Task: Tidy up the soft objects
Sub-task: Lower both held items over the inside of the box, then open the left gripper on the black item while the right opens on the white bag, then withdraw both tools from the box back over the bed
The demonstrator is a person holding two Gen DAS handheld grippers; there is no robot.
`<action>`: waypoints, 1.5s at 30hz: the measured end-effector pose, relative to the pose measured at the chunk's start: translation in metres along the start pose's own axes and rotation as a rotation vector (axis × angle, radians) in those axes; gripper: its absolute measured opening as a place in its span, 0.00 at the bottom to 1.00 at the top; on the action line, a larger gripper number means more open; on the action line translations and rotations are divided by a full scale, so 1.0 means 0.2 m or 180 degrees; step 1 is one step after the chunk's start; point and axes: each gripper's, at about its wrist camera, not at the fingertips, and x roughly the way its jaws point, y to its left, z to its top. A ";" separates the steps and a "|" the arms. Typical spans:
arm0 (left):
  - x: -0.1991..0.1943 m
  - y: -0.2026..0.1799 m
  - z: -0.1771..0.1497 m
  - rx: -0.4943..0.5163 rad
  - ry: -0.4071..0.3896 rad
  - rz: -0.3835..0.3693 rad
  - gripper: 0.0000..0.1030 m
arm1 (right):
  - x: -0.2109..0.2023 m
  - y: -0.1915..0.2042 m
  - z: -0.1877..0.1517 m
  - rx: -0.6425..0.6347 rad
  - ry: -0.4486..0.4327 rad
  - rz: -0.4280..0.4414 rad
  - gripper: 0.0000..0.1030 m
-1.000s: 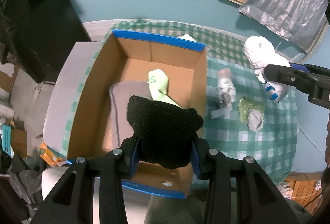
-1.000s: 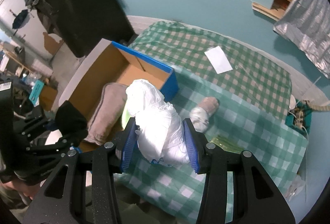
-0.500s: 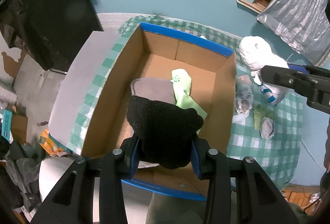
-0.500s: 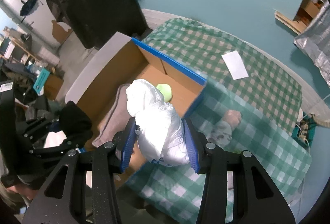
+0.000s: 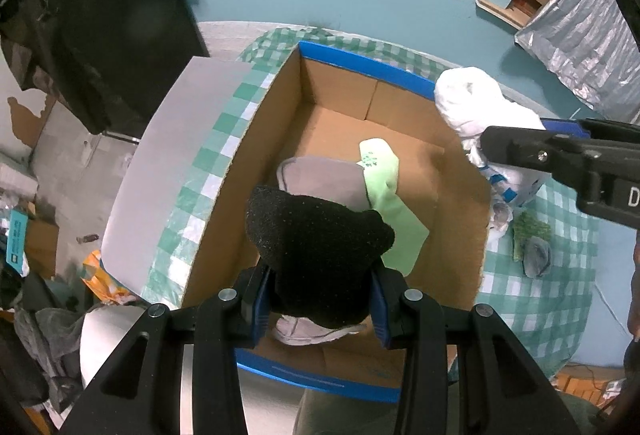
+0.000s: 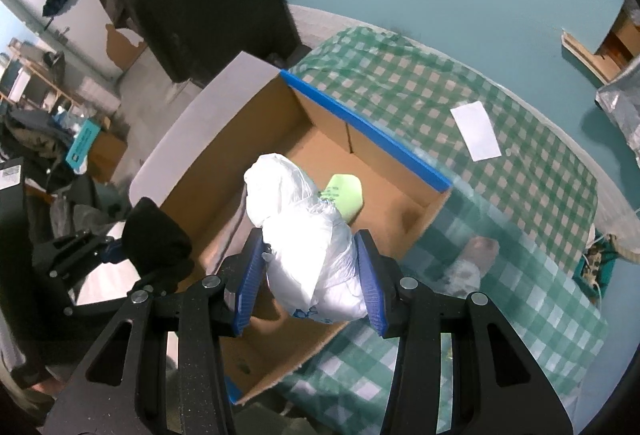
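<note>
Over the cardboard box (image 5: 256,171), left gripper (image 5: 320,299) was clamped on a black fuzzy sock bundle (image 5: 316,255); right gripper (image 6: 308,275) was clenched on a white plastic-bag bundle (image 6: 304,235), at 2 o'clock in the left view. Inside lay a grey cloth (image 5: 320,179) and a green sock (image 5: 384,195). Judged best: lower each bundle below the rim before letting go, white one toward the bare floor at 12 o'clock. Blue-taped rim (image 6: 360,127) close at 1 o'clock; grippers near each other, so stagger the drops. More soft items (image 5: 532,247) waited on the checked cloth (image 6: 520,139).
</note>
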 end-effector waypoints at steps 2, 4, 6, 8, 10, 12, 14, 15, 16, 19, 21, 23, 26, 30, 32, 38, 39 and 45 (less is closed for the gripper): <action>0.01 0.02 0.00 -0.0010 0.0016 0.0007 0.40 | 0.03 0.02 0.00 -0.0006 0.0040 0.0003 0.43; 0.03 0.03 0.00 -0.0024 0.0034 -0.0005 0.40 | 0.06 0.03 0.01 -0.0003 0.0068 0.0006 0.43; 0.04 0.05 0.00 -0.0036 0.0058 -0.0009 0.41 | 0.08 0.05 0.01 0.0000 0.0086 0.0018 0.43; 0.06 0.05 -0.01 -0.0030 0.0099 -0.0007 0.42 | 0.11 0.05 0.02 0.0008 0.0118 0.0030 0.43; 0.08 0.06 -0.01 -0.0031 0.0131 0.0013 0.43 | 0.13 0.07 0.02 0.0016 0.0143 0.0021 0.44; 0.10 0.06 -0.02 -0.0020 0.0163 0.0040 0.50 | 0.14 0.07 0.02 0.0035 0.0150 0.0004 0.46; 0.10 0.06 -0.03 -0.0019 0.0180 0.0064 0.54 | 0.14 0.08 0.01 0.0076 0.0130 -0.0037 0.47; 0.10 0.06 -0.03 -0.0017 0.0186 0.0068 0.55 | 0.14 0.08 0.01 0.0079 0.0144 -0.0045 0.48; 0.10 0.06 -0.03 -0.0020 0.0193 0.0075 0.55 | 0.14 0.08 0.01 0.0080 0.0146 -0.0053 0.49; 0.09 0.06 -0.04 -0.0014 0.0179 0.0084 0.63 | 0.13 0.09 0.00 0.0077 0.0108 -0.0076 0.55; 0.07 0.06 -0.03 0.0006 0.0150 0.0113 0.64 | 0.11 0.08 0.00 0.0097 0.0092 -0.0079 0.56; 0.06 0.05 -0.03 0.0024 0.0115 0.0126 0.64 | 0.10 0.08 0.00 0.0108 0.0071 -0.0077 0.58; 0.03 0.03 -0.02 0.0056 0.0084 0.0106 0.65 | 0.07 0.06 -0.01 0.0131 0.0045 -0.0075 0.60; 0.01 -0.01 0.00 0.0120 0.0039 0.0114 0.67 | 0.03 0.03 -0.02 0.0174 -0.0003 -0.0071 0.60; 0.00 -0.04 0.01 0.0139 0.0021 0.0110 0.67 | 0.00 0.01 -0.03 0.0205 -0.0028 -0.0073 0.60; -0.04 -0.13 0.02 0.0252 -0.0036 0.0097 0.67 | -0.10 -0.07 -0.08 0.0311 -0.0115 -0.0096 0.61; -0.04 -0.14 0.03 0.0269 -0.0041 0.0094 0.67 | -0.11 -0.08 -0.08 0.0325 -0.0125 -0.0100 0.61; -0.08 -0.27 0.05 0.0443 -0.0105 0.0076 0.67 | -0.19 -0.18 -0.15 0.0449 -0.0173 -0.0135 0.61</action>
